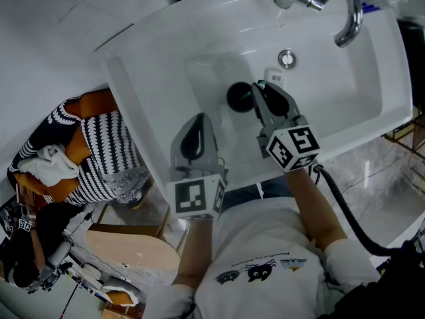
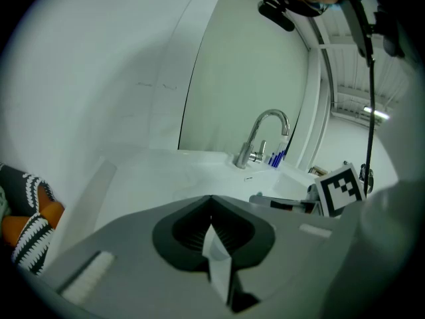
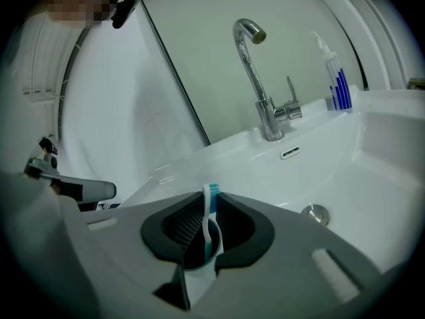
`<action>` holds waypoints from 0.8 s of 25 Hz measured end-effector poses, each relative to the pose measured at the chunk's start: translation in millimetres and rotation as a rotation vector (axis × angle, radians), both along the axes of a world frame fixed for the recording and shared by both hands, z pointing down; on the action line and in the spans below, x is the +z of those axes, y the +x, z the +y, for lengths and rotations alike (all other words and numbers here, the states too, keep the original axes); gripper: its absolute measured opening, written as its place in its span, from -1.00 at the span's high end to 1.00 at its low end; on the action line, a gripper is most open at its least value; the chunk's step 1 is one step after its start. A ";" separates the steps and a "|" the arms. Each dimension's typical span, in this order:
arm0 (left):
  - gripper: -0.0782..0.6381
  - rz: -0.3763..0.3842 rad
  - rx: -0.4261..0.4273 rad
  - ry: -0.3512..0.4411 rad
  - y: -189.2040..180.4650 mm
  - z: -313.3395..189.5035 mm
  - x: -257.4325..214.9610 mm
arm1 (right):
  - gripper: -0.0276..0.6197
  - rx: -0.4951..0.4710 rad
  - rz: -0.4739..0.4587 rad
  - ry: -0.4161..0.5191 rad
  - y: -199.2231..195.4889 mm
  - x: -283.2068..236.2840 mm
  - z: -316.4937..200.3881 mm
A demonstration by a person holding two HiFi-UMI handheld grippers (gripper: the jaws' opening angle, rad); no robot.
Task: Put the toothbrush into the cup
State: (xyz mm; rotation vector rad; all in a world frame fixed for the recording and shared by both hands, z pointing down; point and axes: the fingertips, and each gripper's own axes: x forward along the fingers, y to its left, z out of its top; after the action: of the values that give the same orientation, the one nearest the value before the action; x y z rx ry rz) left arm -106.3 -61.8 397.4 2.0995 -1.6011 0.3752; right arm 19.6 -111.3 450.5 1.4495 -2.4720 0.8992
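A bathroom — white washbasin (image 1: 372,92), chrome tap (image 3: 255,78), a pump bottle (image 3: 335,78) on its ledge.

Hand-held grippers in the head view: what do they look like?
The left hand-held gripper and right hand-held gripper are grey with dark pads, each bearing a white cube of black square markers. A black cable leaves the right one. White T-shirt.

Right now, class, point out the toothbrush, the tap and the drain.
toothbrush (image 3: 210,199), right gripper view, on its blue-and-white shaft.
tap (image 3: 255,78), right gripper view, on its upright chrome neck.
drain (image 1: 286,59), head view, on the middle of its round metal plug.
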 end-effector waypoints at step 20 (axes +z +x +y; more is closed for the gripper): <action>0.78 0.003 0.002 -0.006 -1.6 -1.7 3.0 | 0.72 -0.001 0.028 -0.010 -0.3 7.0 -0.3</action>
State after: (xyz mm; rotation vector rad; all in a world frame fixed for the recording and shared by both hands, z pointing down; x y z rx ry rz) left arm -107.9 -63.5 400.4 2.0962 -1.5941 0.3770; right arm 19.3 -111.5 457.4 1.4477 -2.4442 0.8837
